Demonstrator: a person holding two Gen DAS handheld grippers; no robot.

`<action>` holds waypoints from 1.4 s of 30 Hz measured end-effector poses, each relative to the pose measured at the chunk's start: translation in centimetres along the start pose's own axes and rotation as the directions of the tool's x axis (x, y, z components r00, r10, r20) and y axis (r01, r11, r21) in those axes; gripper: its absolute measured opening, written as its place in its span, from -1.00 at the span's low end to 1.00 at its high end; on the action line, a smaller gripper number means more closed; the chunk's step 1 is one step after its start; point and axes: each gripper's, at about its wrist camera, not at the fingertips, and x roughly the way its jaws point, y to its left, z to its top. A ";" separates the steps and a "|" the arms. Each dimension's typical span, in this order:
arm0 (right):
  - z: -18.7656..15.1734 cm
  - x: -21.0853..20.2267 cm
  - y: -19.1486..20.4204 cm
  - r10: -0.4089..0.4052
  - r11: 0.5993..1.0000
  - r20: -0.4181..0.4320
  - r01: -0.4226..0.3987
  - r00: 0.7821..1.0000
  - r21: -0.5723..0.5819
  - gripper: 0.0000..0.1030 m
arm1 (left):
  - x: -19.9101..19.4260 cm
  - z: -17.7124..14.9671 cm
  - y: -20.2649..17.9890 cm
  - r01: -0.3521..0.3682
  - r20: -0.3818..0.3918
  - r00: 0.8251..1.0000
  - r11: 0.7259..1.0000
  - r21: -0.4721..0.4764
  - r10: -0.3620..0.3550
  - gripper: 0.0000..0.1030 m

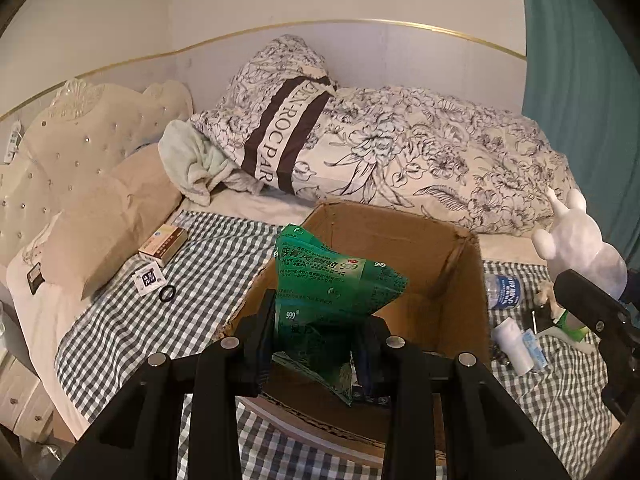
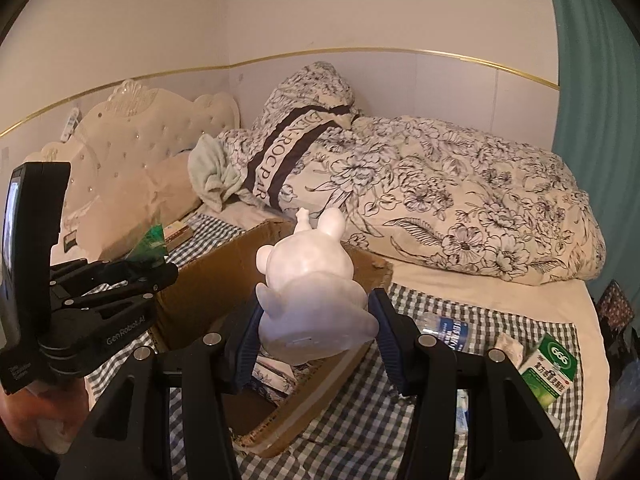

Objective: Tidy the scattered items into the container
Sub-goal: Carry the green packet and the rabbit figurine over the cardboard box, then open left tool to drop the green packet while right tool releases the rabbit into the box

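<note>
Both tongs (image 1: 316,344) (image 2: 316,340) loaded, over box (image 1: 460,280).

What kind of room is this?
Most likely a bedroom: a tufted headboard, a floral duvet and a pillow sit on a bed, with a cardboard box on its checked cover.

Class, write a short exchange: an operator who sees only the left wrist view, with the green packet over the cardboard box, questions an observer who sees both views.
Operator: My left claw and its green packet hide the floor of the box. Empty?
Observer: No; blue-and-white packets lie on its floor.
Operator: What grips the white figurine?
Observer: The right claw, between its pads, near the box's rim.
Operator: Anything left beyond the bottle?
Observer: A green carton lies on the checked blanket.
</note>
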 end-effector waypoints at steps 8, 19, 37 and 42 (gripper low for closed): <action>0.0 3.6 1.2 0.017 1.000 -0.049 -0.018 0.999 -0.010 -0.01 | 2.8 -0.3 1.4 0.004 -0.051 0.999 1.000 -0.025 -0.005 -0.35; -1.2 8.6 2.4 0.034 0.999 -0.137 -0.039 0.990 -0.033 -0.01 | 7.2 -1.0 1.8 0.018 -0.140 0.990 0.999 -0.040 -0.024 -0.35; -2.4 12.8 2.5 0.026 0.998 -0.231 -0.040 0.973 -0.054 0.04 | 10.5 -1.2 0.9 0.019 -0.221 0.975 0.999 -0.039 -0.028 0.10; -2.3 11.9 2.0 0.010 0.998 -0.192 -0.020 0.981 -0.052 0.37 | 9.8 -0.7 1.5 0.025 -0.198 0.979 0.996 -0.083 -0.041 0.17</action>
